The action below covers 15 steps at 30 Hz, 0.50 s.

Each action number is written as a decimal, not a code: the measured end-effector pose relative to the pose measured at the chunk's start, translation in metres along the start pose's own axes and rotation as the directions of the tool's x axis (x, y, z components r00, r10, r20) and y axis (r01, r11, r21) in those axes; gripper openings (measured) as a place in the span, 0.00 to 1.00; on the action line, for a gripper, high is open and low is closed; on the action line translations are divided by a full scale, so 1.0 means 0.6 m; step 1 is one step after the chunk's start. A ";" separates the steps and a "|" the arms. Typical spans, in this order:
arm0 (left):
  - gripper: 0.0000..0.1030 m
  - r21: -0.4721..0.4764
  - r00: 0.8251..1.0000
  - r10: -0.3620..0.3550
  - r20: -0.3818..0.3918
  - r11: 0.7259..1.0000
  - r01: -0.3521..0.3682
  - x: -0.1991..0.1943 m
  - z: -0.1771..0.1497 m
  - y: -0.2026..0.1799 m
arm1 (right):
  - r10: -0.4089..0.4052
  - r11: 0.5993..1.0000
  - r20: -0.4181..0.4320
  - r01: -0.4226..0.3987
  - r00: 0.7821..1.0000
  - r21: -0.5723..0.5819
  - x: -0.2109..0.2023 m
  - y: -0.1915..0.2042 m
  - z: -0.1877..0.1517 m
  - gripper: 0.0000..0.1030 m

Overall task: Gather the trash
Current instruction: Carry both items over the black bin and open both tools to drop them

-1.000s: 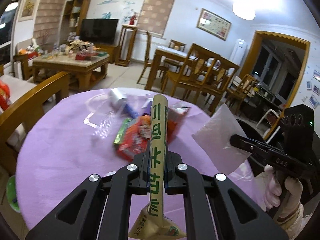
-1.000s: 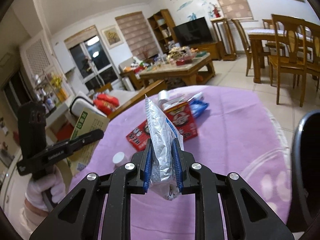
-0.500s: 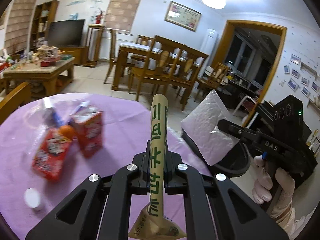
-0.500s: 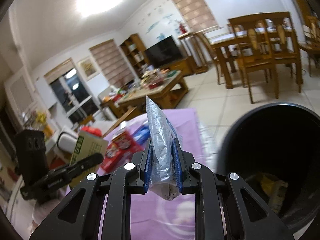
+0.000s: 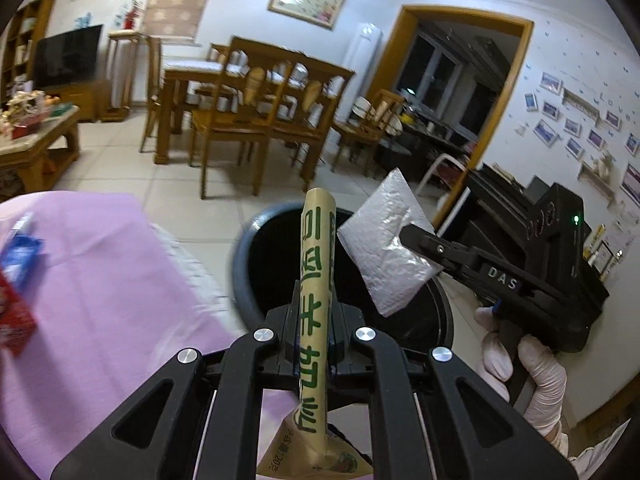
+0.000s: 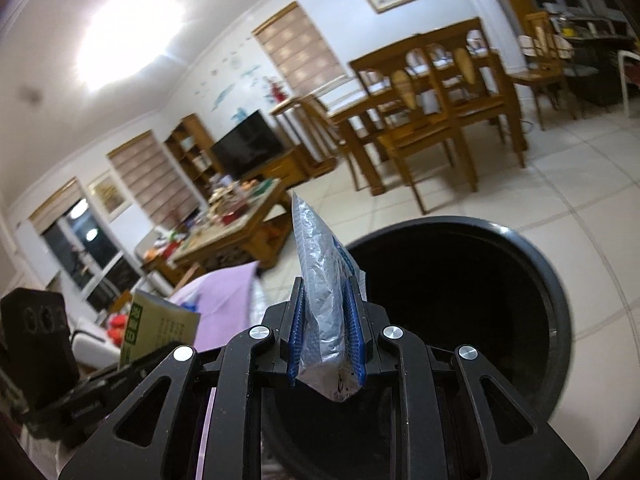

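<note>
Far left in the left wrist view: purple tablecloth [image 5: 104, 280] w/ leftover trash still on it, a red carton [image 5: 12, 320] and a blue packet [image 5: 20, 248], both blurred at the edge.

Centre: left gripper [image 5: 314, 320] is clamped on a tan paper packet [image 5: 316, 280] w/ green print, standing upright between the jaws, its top over the near rim of the black bin [image 5: 248, 280]. The bin sits on the tile floor just beside the table edge.

Right: right gripper [image 5: 408, 236], held by a gloved hand [image 5: 536, 372], pinches a silver foil pouch [image 5: 384, 248] by one corner, hanging over the bin mouth. From the right wrist view the foil pouch [image 6: 326, 304] sits squeezed between the blue pads [image 6: 354, 320], bin [image 6: 560, 320] opening right ahead.

Step, as I read it: carry-to-bin, release not yet done.

Risks:
- Left packet looks nearer the rim than the middle; let go now and it may tip off the rim onto floor or cloth.
- Foil pouch is light and flat, could flutter sideways or cling to a pad.
- The 2 grippers are close together; could knock each other when opening.
- Table isn't cleared, more trips needed.
</note>
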<state>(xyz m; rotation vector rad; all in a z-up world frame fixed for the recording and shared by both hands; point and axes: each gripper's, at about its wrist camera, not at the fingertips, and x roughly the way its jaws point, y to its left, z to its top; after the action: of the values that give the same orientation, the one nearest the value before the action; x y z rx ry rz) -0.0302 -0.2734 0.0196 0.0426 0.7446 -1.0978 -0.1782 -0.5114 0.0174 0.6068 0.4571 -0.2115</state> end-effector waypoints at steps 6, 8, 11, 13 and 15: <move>0.10 0.016 0.997 -0.024 -0.069 1.000 0.025 0.068 -0.006 -0.035 | -0.050 0.998 -0.012 0.050 0.999 0.041 0.012 -0.071 -0.001 0.20; 0.10 0.019 0.996 -0.023 -0.087 1.000 0.024 0.089 -0.005 -0.042 | -0.059 0.997 -0.017 0.060 0.998 0.046 0.017 -0.085 0.000 0.20; 0.10 0.022 0.993 -0.022 -0.113 0.999 0.025 0.108 -0.009 -0.049 | -0.067 0.996 -0.024 0.068 0.997 0.054 0.021 -0.099 -0.005 0.20; 0.10 0.024 0.992 -0.021 -0.127 0.999 0.024 0.119 -0.010 -0.056 | -0.071 0.996 -0.030 0.072 0.997 0.057 0.026 -0.105 -0.006 0.20; 0.10 0.025 0.990 -0.021 -0.141 0.999 0.025 0.129 -0.010 -0.056 | -0.075 0.995 -0.037 0.077 0.997 0.058 0.029 -0.112 -0.007 0.20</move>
<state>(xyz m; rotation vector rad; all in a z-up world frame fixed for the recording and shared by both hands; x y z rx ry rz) -0.0422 -0.3483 -0.0181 0.1357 0.8591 -1.1347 -0.1857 -0.5639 -0.0272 0.6523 0.5090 -0.2878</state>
